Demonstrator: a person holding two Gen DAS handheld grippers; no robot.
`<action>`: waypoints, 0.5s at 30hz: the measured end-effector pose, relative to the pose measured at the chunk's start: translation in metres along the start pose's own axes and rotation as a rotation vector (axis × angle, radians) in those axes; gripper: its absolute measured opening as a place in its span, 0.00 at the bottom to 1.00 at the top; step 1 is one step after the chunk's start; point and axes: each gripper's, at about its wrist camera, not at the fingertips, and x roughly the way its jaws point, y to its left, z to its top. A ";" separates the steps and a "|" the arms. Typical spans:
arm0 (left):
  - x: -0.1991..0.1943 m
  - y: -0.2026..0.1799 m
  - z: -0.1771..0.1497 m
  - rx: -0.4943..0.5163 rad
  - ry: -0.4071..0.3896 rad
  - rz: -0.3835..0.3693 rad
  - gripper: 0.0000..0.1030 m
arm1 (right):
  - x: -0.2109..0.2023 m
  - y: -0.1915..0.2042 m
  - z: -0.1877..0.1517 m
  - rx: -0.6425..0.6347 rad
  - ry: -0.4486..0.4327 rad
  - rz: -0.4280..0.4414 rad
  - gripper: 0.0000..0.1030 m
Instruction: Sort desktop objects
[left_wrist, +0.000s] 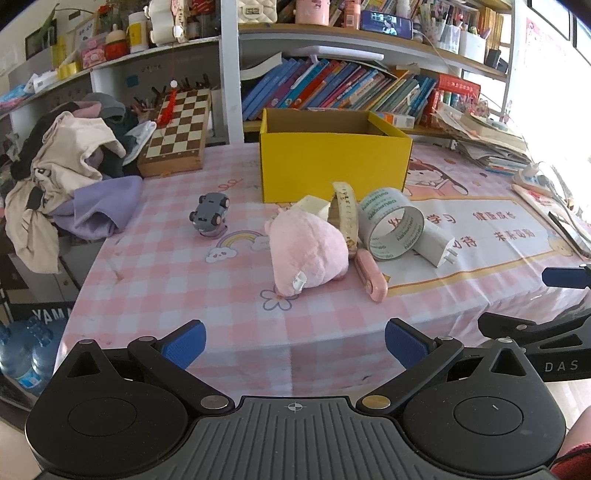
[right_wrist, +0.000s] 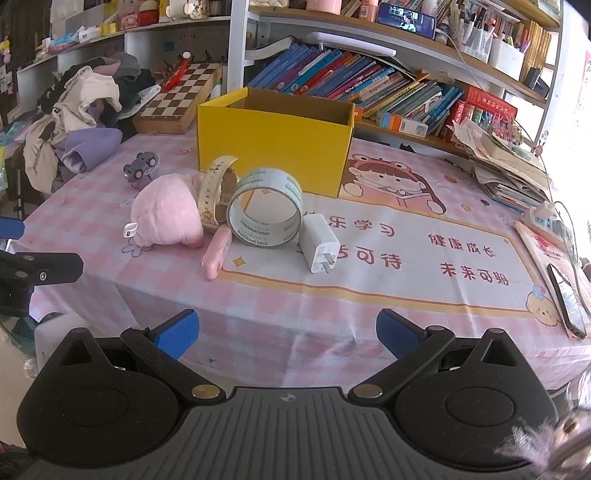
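A yellow open box (left_wrist: 332, 162) (right_wrist: 273, 140) stands at the back of the pink checked tablecloth. In front of it lie a pink plush toy (left_wrist: 308, 251) (right_wrist: 166, 212), a cream watch strap (left_wrist: 345, 214) (right_wrist: 212, 188), a tape roll (left_wrist: 391, 225) (right_wrist: 264, 210), a white charger plug (left_wrist: 437, 247) (right_wrist: 319, 245), a pink oblong case (left_wrist: 371, 277) (right_wrist: 217, 253) and a grey toy car (left_wrist: 208, 214) (right_wrist: 140, 168). My left gripper (left_wrist: 293, 343) is open and empty at the table's near edge. My right gripper (right_wrist: 288, 334) is open and empty, also at the near edge.
A pile of clothes (left_wrist: 70, 173) and a chessboard box (left_wrist: 177, 136) sit at the back left. Bookshelves (left_wrist: 332, 88) rise behind the box. Stacked papers (right_wrist: 509, 166), a power strip (right_wrist: 546, 218) and a phone (right_wrist: 567, 299) lie at the right.
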 end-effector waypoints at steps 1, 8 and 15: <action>0.000 0.000 0.000 0.000 0.000 0.000 1.00 | 0.000 0.000 0.001 -0.001 -0.001 0.000 1.00; 0.001 0.004 0.003 0.001 -0.005 0.000 1.00 | 0.001 0.004 0.004 -0.008 -0.007 0.003 1.00; 0.003 0.006 0.004 -0.002 -0.001 -0.001 1.00 | 0.003 0.005 0.007 -0.014 -0.006 0.004 1.00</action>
